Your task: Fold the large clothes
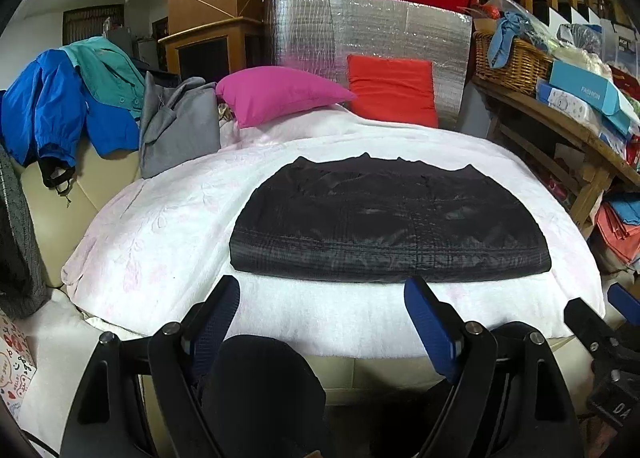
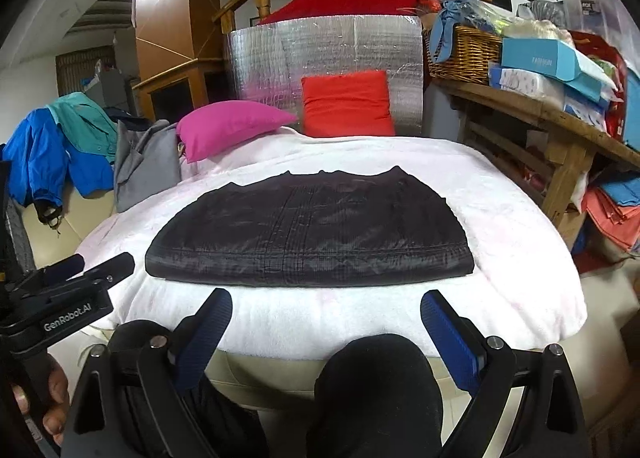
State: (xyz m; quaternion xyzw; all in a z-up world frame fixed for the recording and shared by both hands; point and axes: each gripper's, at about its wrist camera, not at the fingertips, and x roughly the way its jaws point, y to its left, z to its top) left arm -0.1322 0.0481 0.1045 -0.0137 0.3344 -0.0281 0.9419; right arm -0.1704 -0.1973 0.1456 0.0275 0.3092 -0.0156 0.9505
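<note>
A dark, shiny garment (image 1: 384, 222) lies folded into a flat rectangle on a white blanket (image 1: 168, 226); in the right wrist view the same garment (image 2: 316, 234) sits centred on the blanket (image 2: 512, 242). My left gripper (image 1: 322, 294) hangs just short of the garment's near edge, its blue pads wide apart with nothing between them. My right gripper (image 2: 326, 312) is also open and empty, a little back from the near edge. Each gripper shows at the edge of the other's view. Dark-clad knees (image 2: 376, 386) fill the foreground below.
A pink pillow (image 1: 276, 92) and a red cushion (image 1: 392, 88) lean at the back against a silver foil panel (image 1: 360, 26). Blue, teal and grey clothes (image 1: 100, 110) are draped at left. A wooden table (image 1: 560, 118) with a wicker basket (image 1: 512, 62) and boxes stands at right.
</note>
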